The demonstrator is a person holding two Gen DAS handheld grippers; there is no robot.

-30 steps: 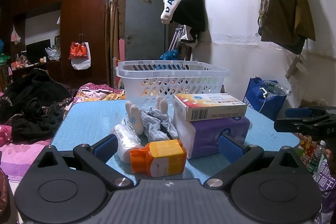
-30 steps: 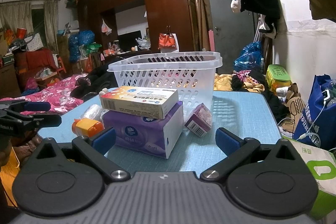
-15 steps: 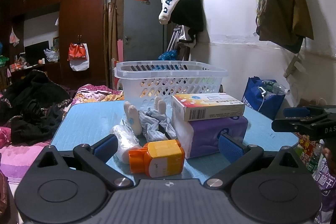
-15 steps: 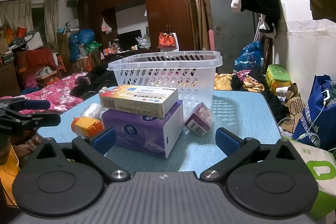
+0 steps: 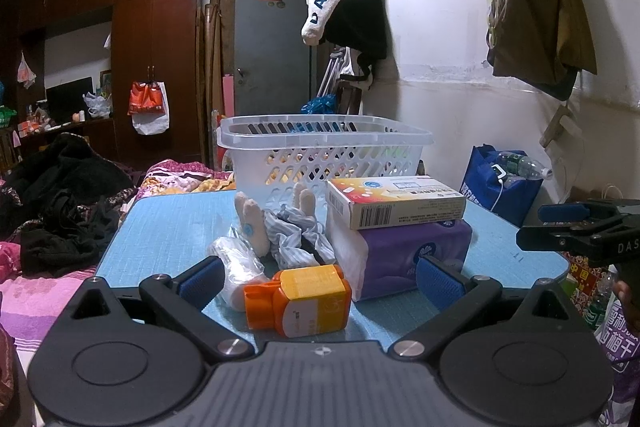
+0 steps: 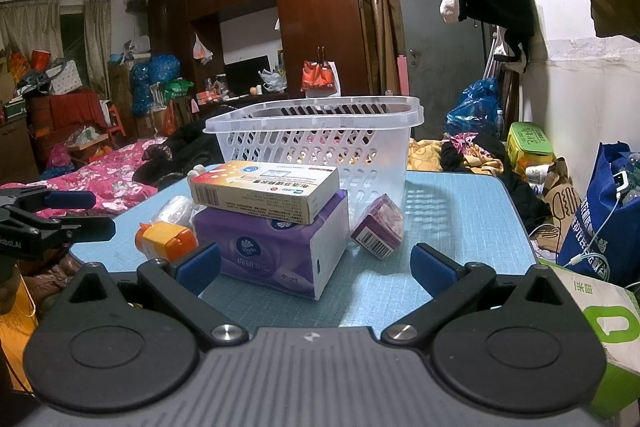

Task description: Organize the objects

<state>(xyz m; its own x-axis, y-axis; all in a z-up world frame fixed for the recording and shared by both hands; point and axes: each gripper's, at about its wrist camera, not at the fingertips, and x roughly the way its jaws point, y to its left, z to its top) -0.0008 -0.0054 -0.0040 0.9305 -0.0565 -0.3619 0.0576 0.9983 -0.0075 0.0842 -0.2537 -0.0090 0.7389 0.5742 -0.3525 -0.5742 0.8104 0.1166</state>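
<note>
Nothing moved; glossy cardboard box [image 6: 264,191] atop soft purple tissue pack [image 6: 276,251].

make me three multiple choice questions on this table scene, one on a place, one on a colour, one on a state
1. Where does the flat cardboard medicine box lie?
A. on the purple tissue pack
B. inside the basket
C. on the floor

2. What colour is the small lying bottle's cap?
A. green
B. orange
C. white

3. How do the fingers of the left gripper and right gripper stand?
A. both shut on things
B. one open, one shut
C. both open, holding nothing

Answers:
A: the box rests on top of the purple tissue pack, in front of the white perforated plastic basket.
B: the cap at its left end is orange.
C: each view shows spread fingers with nothing held.
</note>
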